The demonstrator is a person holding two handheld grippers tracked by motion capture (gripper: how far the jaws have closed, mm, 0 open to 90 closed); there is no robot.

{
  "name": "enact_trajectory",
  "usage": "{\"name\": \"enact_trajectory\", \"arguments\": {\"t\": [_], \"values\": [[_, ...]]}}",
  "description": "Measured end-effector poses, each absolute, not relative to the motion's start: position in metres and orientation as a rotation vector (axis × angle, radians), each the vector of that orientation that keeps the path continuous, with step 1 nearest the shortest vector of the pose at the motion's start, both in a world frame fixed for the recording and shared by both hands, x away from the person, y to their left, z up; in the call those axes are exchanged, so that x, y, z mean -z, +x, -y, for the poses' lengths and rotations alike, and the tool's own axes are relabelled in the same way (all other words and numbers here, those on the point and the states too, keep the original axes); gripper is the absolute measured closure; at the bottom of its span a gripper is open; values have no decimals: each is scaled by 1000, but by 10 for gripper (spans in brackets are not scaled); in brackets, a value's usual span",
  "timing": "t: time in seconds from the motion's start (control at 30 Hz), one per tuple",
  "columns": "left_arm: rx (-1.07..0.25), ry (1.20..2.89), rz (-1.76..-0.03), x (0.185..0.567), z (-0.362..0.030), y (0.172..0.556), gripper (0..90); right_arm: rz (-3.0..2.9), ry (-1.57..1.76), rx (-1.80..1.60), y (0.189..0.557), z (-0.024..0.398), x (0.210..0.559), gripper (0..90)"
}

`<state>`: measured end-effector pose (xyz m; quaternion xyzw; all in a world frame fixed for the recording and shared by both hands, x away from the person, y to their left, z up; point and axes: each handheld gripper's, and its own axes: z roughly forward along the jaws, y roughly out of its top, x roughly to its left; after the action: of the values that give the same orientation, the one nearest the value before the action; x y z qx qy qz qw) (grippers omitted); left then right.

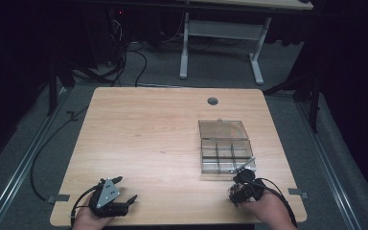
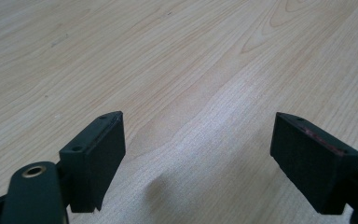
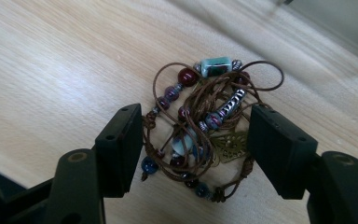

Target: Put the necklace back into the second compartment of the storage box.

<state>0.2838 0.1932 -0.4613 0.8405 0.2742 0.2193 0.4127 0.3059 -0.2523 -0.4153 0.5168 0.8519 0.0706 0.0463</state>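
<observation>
Between the right gripper (image 3: 196,140) fingers, beaded cord necklace (image 3: 205,121), pads apart, on table (image 3: 51,70)

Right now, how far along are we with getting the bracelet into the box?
Done: the clear box sits open, lid back. In hand: the right gripper has its jaws wide around the beaded bracelet lying on the table, not pinching it. Left: grip, lift, drop into a compartment. The left gripper rests open, idle.

Two grippers, one clear compartment box (image 1: 224,152), and seemingly one beaded cord bracelet (image 3: 200,126).
</observation>
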Motion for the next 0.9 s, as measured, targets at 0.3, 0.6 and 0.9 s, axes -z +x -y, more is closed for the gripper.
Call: {"name": "enact_trajectory", "arguments": {"t": [0.3, 0.6, 0.9], "values": [[-551, 2117, -688, 461, -193, 284, 183, -2605, 1552, -182, 308, 253, 413, 740], [-552, 2117, -688, 461, -193, 284, 183, -2623, 1532, -185, 309, 258, 411, 811], [-552, 2119, -685, 461, -193, 284, 182, -2623, 1544, -232, 312, 265, 391, 814]]}}
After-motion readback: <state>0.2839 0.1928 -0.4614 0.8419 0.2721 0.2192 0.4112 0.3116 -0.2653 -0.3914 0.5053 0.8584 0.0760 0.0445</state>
